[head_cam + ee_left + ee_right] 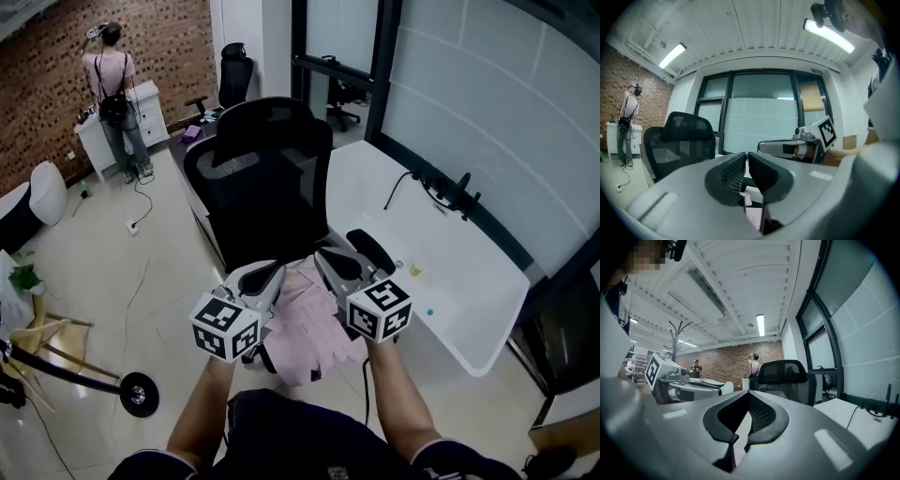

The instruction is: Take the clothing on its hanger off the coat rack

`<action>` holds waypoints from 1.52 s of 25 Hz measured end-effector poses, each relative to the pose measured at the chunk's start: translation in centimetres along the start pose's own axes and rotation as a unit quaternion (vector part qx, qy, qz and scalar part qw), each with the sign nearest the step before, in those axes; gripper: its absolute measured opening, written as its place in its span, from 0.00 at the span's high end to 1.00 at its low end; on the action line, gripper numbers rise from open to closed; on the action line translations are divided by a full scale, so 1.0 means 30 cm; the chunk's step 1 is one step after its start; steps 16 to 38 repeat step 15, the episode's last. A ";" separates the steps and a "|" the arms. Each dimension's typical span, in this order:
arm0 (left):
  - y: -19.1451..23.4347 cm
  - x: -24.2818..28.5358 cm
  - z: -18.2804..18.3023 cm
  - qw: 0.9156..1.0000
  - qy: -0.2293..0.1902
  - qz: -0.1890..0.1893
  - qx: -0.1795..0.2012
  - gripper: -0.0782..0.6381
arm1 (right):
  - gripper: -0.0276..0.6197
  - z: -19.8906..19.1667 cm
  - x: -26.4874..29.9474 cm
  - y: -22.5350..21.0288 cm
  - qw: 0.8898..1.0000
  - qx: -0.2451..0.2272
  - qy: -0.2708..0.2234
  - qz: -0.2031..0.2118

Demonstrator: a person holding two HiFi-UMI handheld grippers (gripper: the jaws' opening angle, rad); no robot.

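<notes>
Garment [314,328] is held up between both claws, just before the chair [267,178], hung down and back from the tips; the rack [139,394] stands well apart, lower left. Left claw [272,274] is nearly closed on pink cloth and right claw [323,258] is pinched on pale cloth, so neither is judged nearer.

We see a pale pink fabric garment [319,337] against a black mesh office chair [262,187], a glossy white desk [450,272] and a red-brown brick wall [37,94].
</notes>
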State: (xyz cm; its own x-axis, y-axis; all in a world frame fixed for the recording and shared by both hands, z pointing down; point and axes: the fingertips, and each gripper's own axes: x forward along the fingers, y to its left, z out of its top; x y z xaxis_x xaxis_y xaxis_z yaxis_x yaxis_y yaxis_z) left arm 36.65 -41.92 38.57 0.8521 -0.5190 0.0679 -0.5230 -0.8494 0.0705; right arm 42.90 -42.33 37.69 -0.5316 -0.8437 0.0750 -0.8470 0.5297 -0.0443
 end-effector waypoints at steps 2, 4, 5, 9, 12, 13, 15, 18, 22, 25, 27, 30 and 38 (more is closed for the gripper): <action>-0.004 0.004 -0.004 1.000 0.001 -0.002 -0.001 0.85 | 0.96 -0.001 -0.003 -0.002 1.000 0.000 0.001 -0.001; -0.006 0.006 -0.009 1.000 0.002 -0.004 -0.001 0.85 | 0.96 -0.002 -0.005 -0.003 1.000 0.000 0.002 -0.003; -0.007 0.007 -0.011 1.000 0.003 -0.004 0.000 0.85 | 0.96 -0.003 -0.006 -0.003 1.000 0.000 0.002 -0.004; -0.011 0.012 -0.024 1.000 0.008 -0.002 0.007 0.85 | 0.96 -0.005 -0.008 -0.006 1.000 -0.001 0.003 -0.005; -0.013 0.016 -0.030 1.000 0.011 -0.002 0.006 0.85 | 0.96 -0.004 -0.007 -0.007 1.000 -0.001 0.003 -0.005; -0.014 0.018 -0.032 1.000 0.011 -0.002 0.006 0.85 | 0.96 -0.005 -0.006 -0.008 1.000 0.000 0.003 -0.005; -0.016 0.022 -0.035 1.000 0.013 -0.003 0.005 0.85 | 0.96 -0.008 -0.007 -0.010 1.000 0.001 0.003 -0.005; -0.016 0.022 -0.035 1.000 0.013 -0.003 0.005 0.85 | 0.96 -0.008 -0.007 -0.010 1.000 0.001 0.003 -0.005; -0.016 0.022 -0.035 1.000 0.013 -0.003 0.005 0.85 | 0.96 -0.008 -0.007 -0.010 1.000 0.001 0.003 -0.005; -0.016 0.022 -0.035 1.000 0.013 -0.003 0.005 0.85 | 0.96 -0.008 -0.007 -0.010 1.000 0.001 0.003 -0.005; -0.016 0.022 -0.035 1.000 0.013 -0.003 0.005 0.85 | 0.96 -0.008 -0.007 -0.010 1.000 0.001 0.003 -0.005; -0.016 0.022 -0.035 1.000 0.013 -0.003 0.005 0.85 | 0.96 -0.008 -0.007 -0.010 1.000 0.001 0.003 -0.005; -0.016 0.022 -0.035 1.000 0.013 -0.003 0.005 0.85 | 0.96 -0.008 -0.007 -0.010 1.000 0.001 0.003 -0.005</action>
